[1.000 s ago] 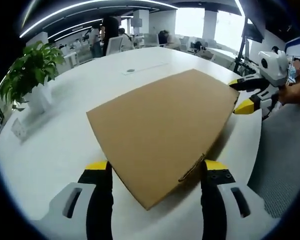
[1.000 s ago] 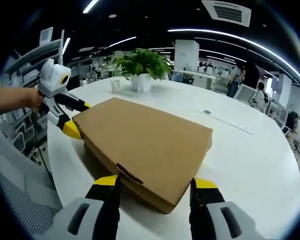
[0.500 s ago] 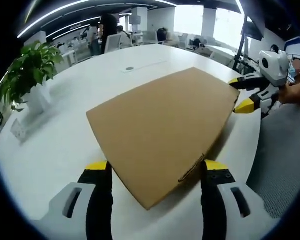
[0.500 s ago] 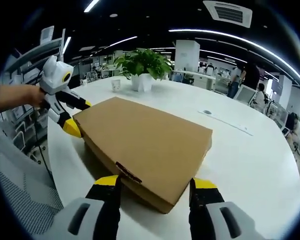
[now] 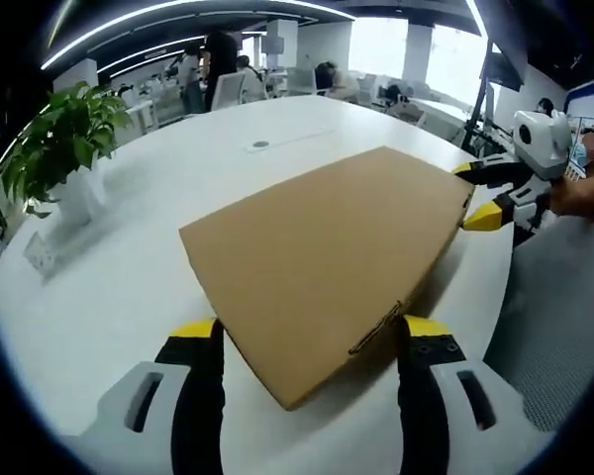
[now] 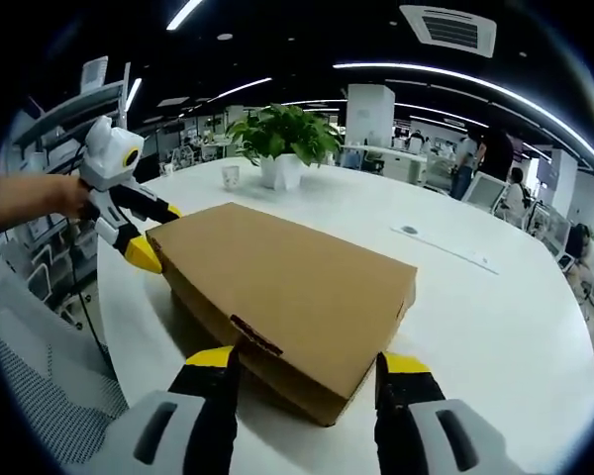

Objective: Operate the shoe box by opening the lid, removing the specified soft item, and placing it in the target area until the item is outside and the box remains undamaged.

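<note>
A potted plant (image 6: pixel 282 139) and small cup (image 6: pixel 231 175) stand on the white table (image 6: pixel 495 317)

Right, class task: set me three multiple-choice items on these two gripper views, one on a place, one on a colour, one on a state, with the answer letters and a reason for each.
1. Where does the potted plant stand?
A. on the white table, beyond the box
B. on top of the box
C. on the floor

2. What colour are the tips of the left gripper fingers?
A. red
B. yellow
C. green

3. What state is the shoe box lid in?
A. taken off
B. propped fully upright
C. down over the box

Answers: 1 A, the plant's white pot sits on the tabletop behind the box. 2 B, yellow pads cap the black fingers. 3 C, the flat brown lid covers the box in both views.
</note>
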The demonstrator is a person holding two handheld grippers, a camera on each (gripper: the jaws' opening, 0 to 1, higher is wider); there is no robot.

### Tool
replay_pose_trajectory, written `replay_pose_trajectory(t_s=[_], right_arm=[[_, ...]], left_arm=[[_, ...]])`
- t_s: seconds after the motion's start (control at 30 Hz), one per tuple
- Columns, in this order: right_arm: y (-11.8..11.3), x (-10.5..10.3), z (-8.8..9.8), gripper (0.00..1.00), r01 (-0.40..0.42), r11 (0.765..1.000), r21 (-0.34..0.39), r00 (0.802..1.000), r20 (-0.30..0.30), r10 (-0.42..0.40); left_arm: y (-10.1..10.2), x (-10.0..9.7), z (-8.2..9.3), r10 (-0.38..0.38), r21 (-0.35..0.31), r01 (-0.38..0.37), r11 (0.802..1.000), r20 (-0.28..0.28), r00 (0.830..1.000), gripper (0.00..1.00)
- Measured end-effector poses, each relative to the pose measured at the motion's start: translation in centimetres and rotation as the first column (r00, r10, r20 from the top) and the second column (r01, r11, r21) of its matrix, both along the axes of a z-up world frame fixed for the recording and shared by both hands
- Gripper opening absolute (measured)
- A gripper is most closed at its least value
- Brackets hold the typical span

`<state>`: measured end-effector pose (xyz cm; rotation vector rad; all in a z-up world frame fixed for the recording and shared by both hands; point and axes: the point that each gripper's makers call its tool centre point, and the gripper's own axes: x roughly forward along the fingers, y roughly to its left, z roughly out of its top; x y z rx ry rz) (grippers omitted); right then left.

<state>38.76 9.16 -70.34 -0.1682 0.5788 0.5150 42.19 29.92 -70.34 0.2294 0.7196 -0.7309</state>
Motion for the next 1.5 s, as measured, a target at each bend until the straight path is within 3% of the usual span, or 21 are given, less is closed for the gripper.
replay_pose_trajectory(t_s=[0.73, 0.97, 1.4, 1.5], right_arm=[[0.2, 0.2, 3.2, 0.55, 0.011, 0.997, 0.07, 0.999, 0.043, -0.014], [0.1, 0.6, 4.1, 0.56, 0.006, 0.996, 0.087, 0.999, 0.051, -0.011], [0.1, 1.1, 5.5, 0.56, -0.011, 0.995, 0.099, 0.997, 0.079, 0.003], [0.1, 1.3, 6.1, 0.56, -0.012, 0.994, 0.107, 0.995, 0.097, 0.001]], left_arm=[[-0.2, 0.0, 3.6, 0.041, -0.084, -0.038, 0.996, 0.037, 0.998, 0.72], [-0.3, 0.2, 4.0, 0.037, -0.076, -0.033, 0.997, 0.041, 0.999, 0.74], [-0.3, 1.0, 6.0, 0.061, -0.126, -0.053, 0.991, 0.063, 0.996, 0.75], [-0.3, 1.2, 6.1, 0.051, -0.1, -0.042, 0.994, 0.089, 0.995, 0.74]])
